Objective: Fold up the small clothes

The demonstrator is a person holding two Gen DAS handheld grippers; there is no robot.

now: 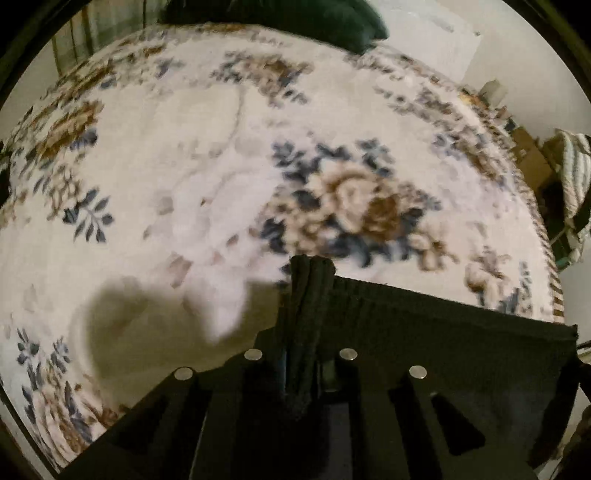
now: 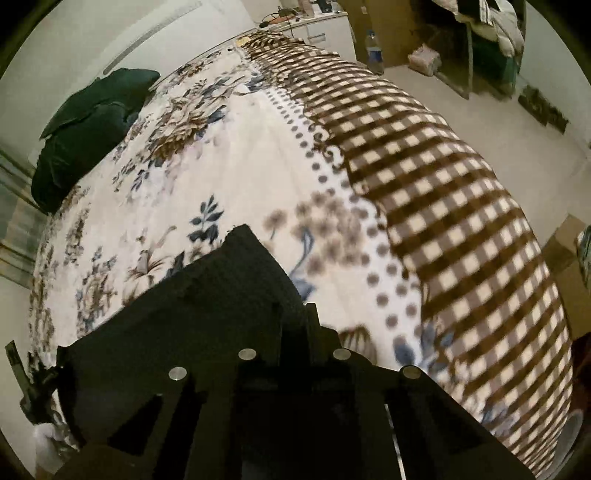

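Each hand-held gripper is pinched closed on an end of the dark ribbed garment (image 1: 424,332): the left hand-held gripper (image 1: 308,295) bunches one corner, the right hand-held gripper (image 2: 295,314) the other, so the cloth hangs taut between them above the bed (image 1: 184,147) (probably to lay it flat). A floral blanket (image 2: 221,155) covers the bed; a dark pillow (image 2: 85,125) lies at its far end.

Domestic bedroom: bed under a floral blanket (image 1: 192,155) with checked border (image 2: 443,206), dark green pillow (image 2: 88,125), cardboard boxes (image 2: 380,29).
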